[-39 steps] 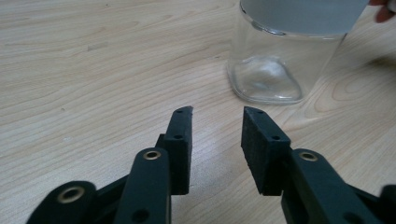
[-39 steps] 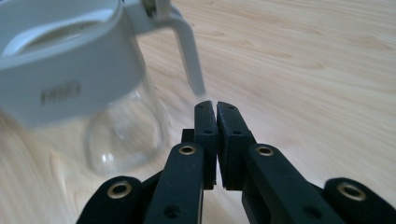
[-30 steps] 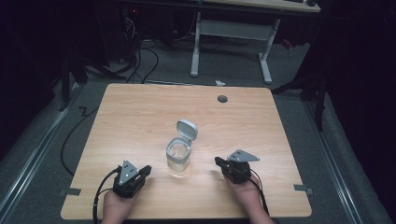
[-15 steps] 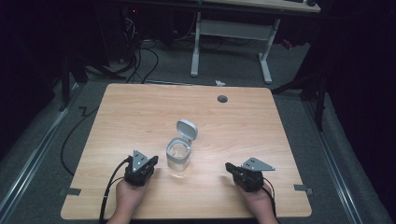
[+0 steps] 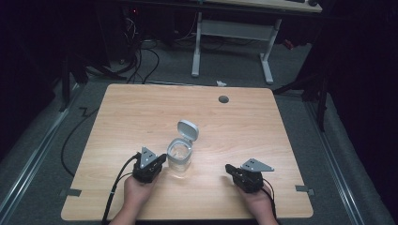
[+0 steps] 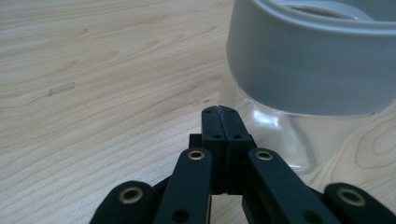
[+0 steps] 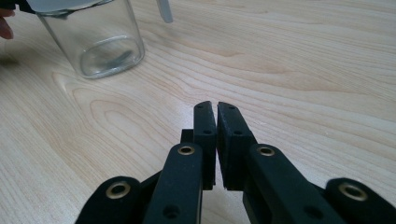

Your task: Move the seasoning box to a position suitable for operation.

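Clear glass jar (image 5: 179, 155) stands upright near the middle of the pale wood-grain worktop (image 5: 141, 108), toward the near edge. It has a squarish body with rounded corners and a grey plastic collar; its grey flip lid (image 5: 188, 130) is hinged open on the far side.

Left tongs (image 5: 157, 162) sit just beside the jar's left wall, black jaws clenched together with nothing between them. The left gripper view shows the closed tips right at the jar (image 6: 299, 70) base (contact cannot be told), with the matte grey collar above thick glass.

Right tongs (image 5: 231, 168) rest well apart, to the right. The right gripper view shows these jaws nearly together, a thin slit between, gripping nothing; the jar (image 7: 95, 39) appears far left, empty inside.

A round grommet hole (image 5: 223, 99) marks the worktop's far side.
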